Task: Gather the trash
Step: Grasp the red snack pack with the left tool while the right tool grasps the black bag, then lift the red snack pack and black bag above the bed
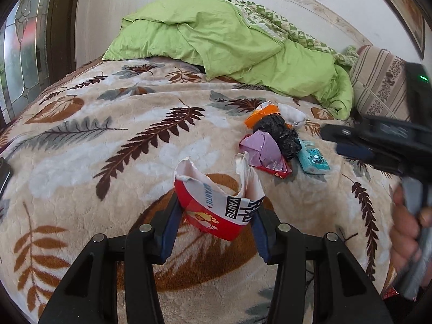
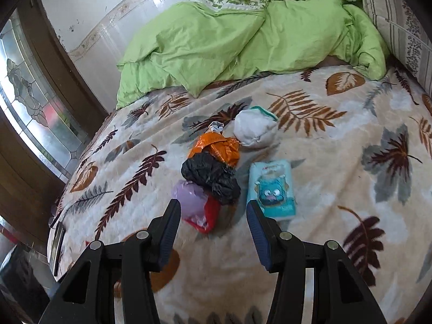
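Note:
My left gripper (image 1: 217,205) is shut on a torn red and white packet (image 1: 216,213), held just above the leaf-patterned blanket (image 1: 108,148). Beyond it lies a pile of trash: an orange wrapper (image 2: 216,148), a black crumpled bag (image 2: 213,178), a purple and red wrapper (image 2: 194,205), a white wad (image 2: 253,129) and a teal tissue pack (image 2: 272,189). My right gripper (image 2: 213,208) hovers open right over the near end of the pile. The purple wrapper sits by its left finger and the teal pack by its right finger, neither pressed. In the left wrist view the right gripper (image 1: 333,141) comes in from the right, held by a hand (image 1: 407,229).
A green duvet (image 2: 243,40) is bunched along the far side of the bed. A striped pillow (image 1: 378,83) lies at the right end. A dark phone (image 2: 56,243) rests at the bed's left edge, near a patterned glass door (image 2: 29,94).

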